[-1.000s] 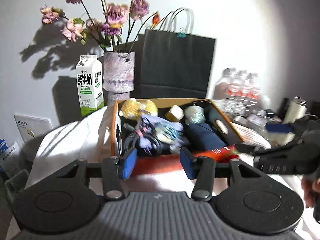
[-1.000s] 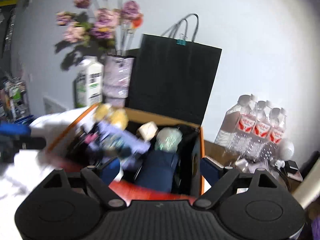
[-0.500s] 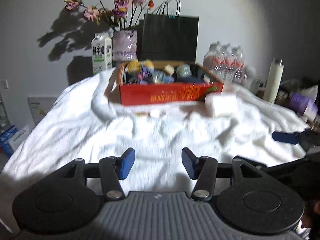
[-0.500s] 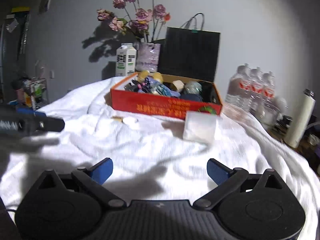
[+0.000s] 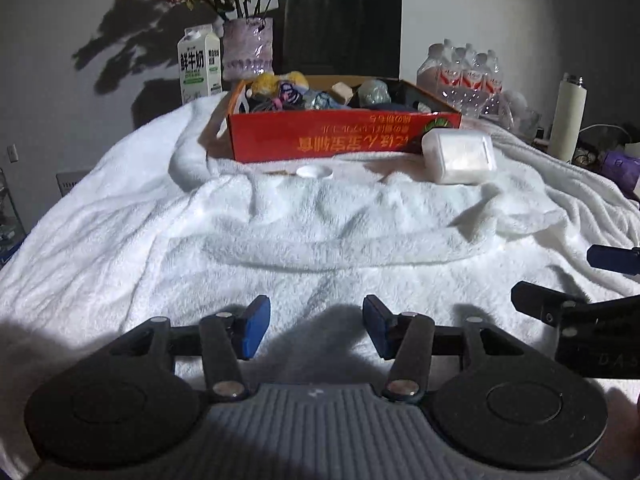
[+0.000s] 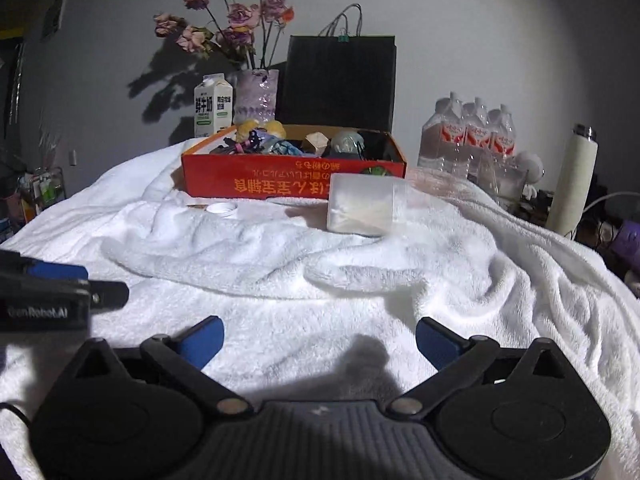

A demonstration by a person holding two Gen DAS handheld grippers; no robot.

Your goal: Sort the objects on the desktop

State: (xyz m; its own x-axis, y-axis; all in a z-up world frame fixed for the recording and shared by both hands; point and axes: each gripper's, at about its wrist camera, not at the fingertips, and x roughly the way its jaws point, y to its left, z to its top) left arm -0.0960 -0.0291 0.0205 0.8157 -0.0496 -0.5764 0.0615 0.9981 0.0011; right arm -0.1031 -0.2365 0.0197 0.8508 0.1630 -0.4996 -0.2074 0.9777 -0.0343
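A red cardboard box (image 5: 340,140) (image 6: 292,182) full of small items stands at the far side of the white towel-covered table. A translucent white plastic container (image 5: 458,156) (image 6: 362,204) lies on the towel just in front of the box's right end. A small white lid (image 5: 314,172) (image 6: 222,209) lies in front of the box's left part. My left gripper (image 5: 316,328) is open and empty, low over the near towel. My right gripper (image 6: 320,342) is open wide and empty, also near the front. Each gripper shows at the edge of the other's view.
Behind the box stand a milk carton (image 5: 199,66), a vase of dried flowers (image 5: 248,50) and a black paper bag (image 5: 342,30). Water bottles (image 6: 474,136) and a white flask (image 6: 572,186) stand at the right. The towel (image 5: 280,240) is rumpled into folds.
Both grippers have pulled back from right over the box to the near side of the table. The box now sits far away. Both stay open and empty.
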